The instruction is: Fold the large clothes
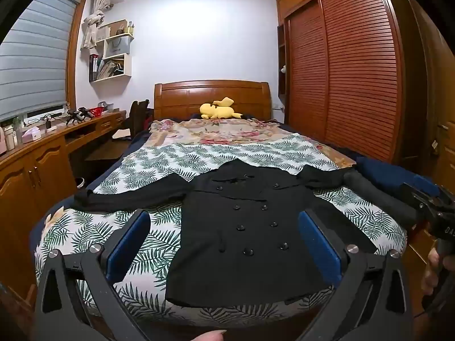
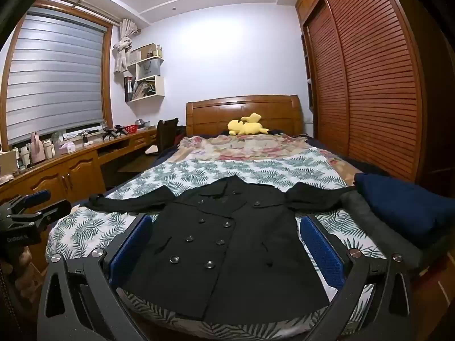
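Note:
A black double-breasted coat (image 1: 241,236) lies flat and face up on the leaf-print sheet of the bed (image 1: 93,233), sleeves spread to both sides. It also shows in the right wrist view (image 2: 227,255). My left gripper (image 1: 224,221) is open and empty, held above the foot of the bed in front of the coat's hem. My right gripper (image 2: 226,227) is open and empty too, at the same distance from the hem. Each gripper shows at the edge of the other's view, the right one (image 1: 432,210) and the left one (image 2: 28,213).
Folded dark blue and grey clothes (image 2: 398,213) are stacked on the bed's right edge. A yellow plush toy (image 1: 219,109) lies by the headboard. A wooden desk with cabinets (image 1: 37,164) runs along the left; a slatted wardrobe (image 1: 341,71) stands on the right.

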Tool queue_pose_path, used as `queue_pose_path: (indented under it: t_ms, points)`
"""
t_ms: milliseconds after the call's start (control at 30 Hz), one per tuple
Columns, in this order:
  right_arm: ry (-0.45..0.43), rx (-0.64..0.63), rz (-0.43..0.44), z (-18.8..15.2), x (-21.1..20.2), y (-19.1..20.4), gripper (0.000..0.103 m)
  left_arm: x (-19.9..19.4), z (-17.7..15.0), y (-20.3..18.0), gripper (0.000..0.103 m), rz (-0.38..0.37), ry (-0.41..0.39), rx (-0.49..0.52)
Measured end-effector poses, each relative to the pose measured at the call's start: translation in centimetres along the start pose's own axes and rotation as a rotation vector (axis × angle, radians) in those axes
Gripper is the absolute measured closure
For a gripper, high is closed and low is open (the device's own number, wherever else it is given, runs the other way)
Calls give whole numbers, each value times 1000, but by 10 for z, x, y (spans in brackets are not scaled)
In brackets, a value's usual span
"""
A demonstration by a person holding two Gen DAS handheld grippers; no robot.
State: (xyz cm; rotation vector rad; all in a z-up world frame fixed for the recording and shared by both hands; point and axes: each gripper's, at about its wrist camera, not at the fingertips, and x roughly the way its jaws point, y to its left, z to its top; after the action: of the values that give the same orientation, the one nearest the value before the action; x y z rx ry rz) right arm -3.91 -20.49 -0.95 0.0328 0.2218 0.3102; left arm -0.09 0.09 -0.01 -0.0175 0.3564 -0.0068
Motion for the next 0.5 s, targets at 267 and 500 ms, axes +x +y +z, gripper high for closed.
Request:
queue_pose_path:
  t_ms: [267,500]
  points:
    - [15,12,1,1,0,0,0,1,0,-1,0,5,12,10]
    - [24,15,-2,2,2,-1,0,2,0,0,0,3,12,6]
